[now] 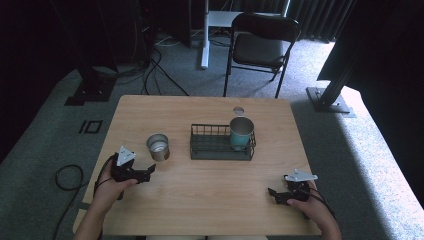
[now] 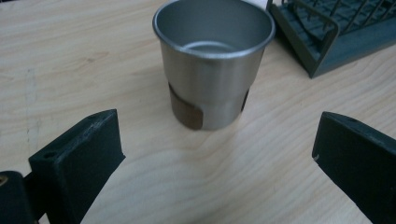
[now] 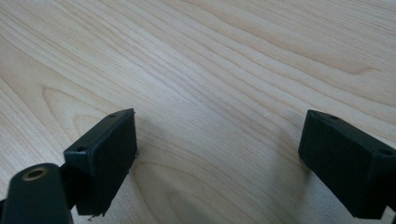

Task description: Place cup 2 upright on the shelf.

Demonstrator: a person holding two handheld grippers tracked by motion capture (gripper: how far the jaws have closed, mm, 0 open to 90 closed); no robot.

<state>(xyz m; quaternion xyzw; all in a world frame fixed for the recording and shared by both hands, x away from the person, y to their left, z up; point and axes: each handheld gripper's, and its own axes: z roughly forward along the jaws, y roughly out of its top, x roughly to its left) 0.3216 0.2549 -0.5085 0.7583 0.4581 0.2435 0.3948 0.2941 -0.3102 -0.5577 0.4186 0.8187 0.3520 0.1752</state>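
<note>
**Steel cup not yet gripped, one cup already racked**

The steel cup point(image 1: 158, 146) stands upright on the wooden table point(image 1: 210, 200), just left of the dark wire rack point(image 1: 220, 145) and apart from it. A teal cup point(image 1: 242, 133) is already seated in the rack's right end, so that part of the work is judged done; the steel cup is judged left to be lifted and placed in the free space beside it. The left gripper point(image 2: 215, 154) is held with its jaws spread wide, aimed at the cup, which is near but not touched; nothing is held between them. The right gripper point(image 3: 219, 154) is likewise spread wide above bare wood, well apart from both cups, and nothing is held or touched by it.
</note>
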